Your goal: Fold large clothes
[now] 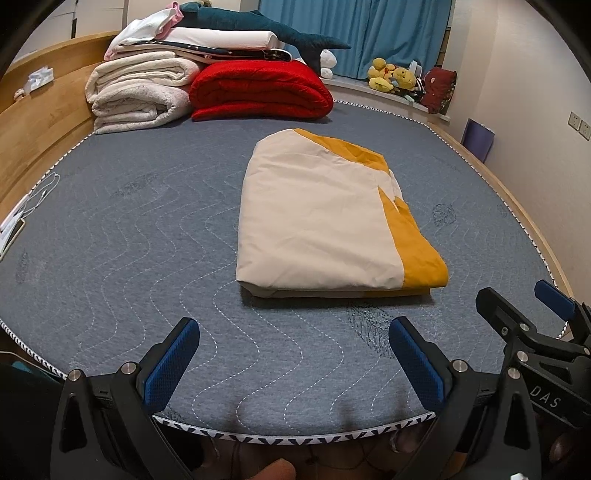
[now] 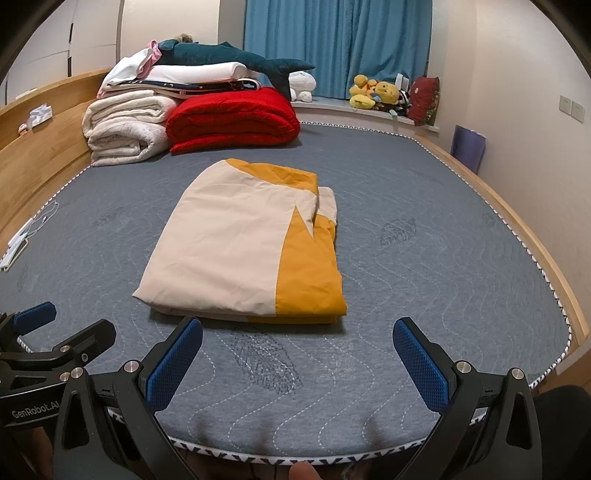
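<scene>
A cream and mustard-yellow cloth lies folded into a thick rectangle on the grey quilted mattress; it also shows in the right wrist view. My left gripper is open and empty, near the mattress's front edge, short of the cloth. My right gripper is open and empty, also at the front edge just before the cloth. The right gripper shows at the right of the left wrist view. The left gripper shows at the left of the right wrist view.
Folded cream blankets, a red quilt and a plush shark are stacked at the mattress's far left. A wooden bed frame runs along the left. Plush toys sit on the sill under blue curtains. A cable lies at the left edge.
</scene>
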A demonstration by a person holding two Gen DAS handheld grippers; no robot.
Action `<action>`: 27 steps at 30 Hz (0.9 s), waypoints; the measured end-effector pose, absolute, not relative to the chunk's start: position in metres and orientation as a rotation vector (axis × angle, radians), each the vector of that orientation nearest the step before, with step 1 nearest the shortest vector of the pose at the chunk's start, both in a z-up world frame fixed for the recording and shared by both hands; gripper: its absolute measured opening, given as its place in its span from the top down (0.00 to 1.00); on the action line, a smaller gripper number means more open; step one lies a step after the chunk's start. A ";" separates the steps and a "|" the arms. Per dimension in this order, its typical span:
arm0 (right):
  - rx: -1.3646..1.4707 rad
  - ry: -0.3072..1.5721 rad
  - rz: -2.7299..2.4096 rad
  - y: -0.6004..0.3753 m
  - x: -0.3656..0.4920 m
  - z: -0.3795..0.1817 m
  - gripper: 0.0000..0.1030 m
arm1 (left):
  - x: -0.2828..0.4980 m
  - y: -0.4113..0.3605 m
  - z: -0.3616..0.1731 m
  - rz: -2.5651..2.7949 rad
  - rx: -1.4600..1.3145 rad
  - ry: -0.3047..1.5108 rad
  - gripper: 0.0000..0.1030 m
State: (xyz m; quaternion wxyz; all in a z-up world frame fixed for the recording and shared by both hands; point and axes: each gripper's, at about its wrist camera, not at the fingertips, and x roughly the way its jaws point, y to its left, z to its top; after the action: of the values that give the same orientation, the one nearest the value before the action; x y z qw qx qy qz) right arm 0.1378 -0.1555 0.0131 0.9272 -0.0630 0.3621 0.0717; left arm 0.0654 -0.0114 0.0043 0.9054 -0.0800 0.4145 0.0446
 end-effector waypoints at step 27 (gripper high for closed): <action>-0.129 0.741 0.146 -0.156 0.139 0.012 0.00 | 0.066 -0.012 0.004 0.090 -0.180 0.854 0.01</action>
State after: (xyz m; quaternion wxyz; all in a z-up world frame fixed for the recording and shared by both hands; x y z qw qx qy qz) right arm 0.1388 -0.1559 0.0121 0.9275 -0.0631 0.3616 0.0714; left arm 0.0661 -0.0124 0.0036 0.9053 -0.0874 0.4134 0.0435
